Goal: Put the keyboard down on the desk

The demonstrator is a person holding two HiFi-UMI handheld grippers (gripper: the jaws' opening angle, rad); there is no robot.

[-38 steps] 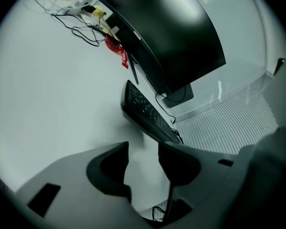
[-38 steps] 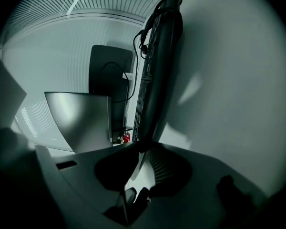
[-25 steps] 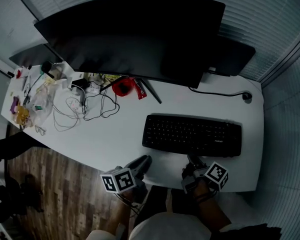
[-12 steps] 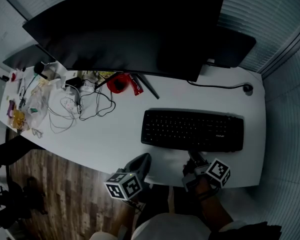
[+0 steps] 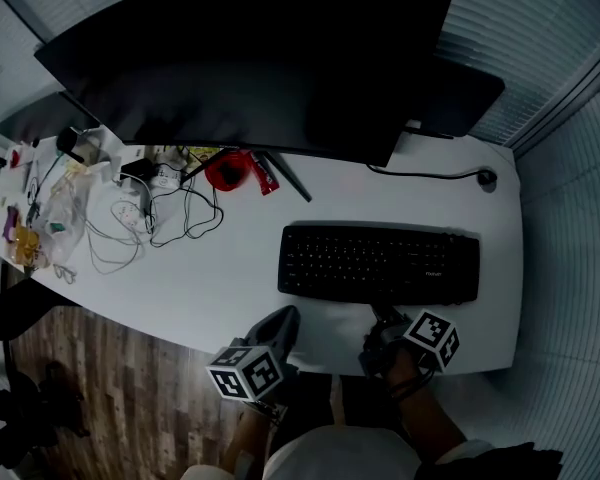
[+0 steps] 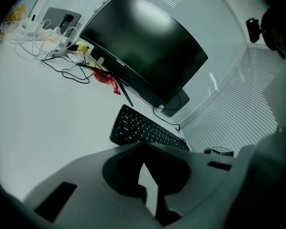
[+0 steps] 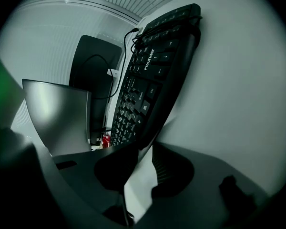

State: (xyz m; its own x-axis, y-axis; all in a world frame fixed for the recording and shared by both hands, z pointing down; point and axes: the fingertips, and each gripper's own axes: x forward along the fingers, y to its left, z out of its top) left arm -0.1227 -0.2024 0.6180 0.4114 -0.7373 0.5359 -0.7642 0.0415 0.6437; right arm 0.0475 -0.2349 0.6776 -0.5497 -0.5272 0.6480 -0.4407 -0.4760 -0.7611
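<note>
Keyboard [image 5: 378, 264] flat on the white desk [image 5: 230, 278]
Our right gripper [image 5: 383, 315] clamps its near edge; the print on it reads "FOUNDER". Our left gripper [image 5: 286, 318] sits closed on nothing.

A wide dark monitor [image 5: 250, 68] stands at the back, with a red object [image 5: 227, 171], tangled cables [image 5: 170, 213] and clear plastic bags [image 5: 50, 208] at its left.

kbd [image 5: 378, 264] on desk [image 5: 230, 278] before monitor [image 5: 250, 68], cables [image 5: 170, 213] to l.
</note>
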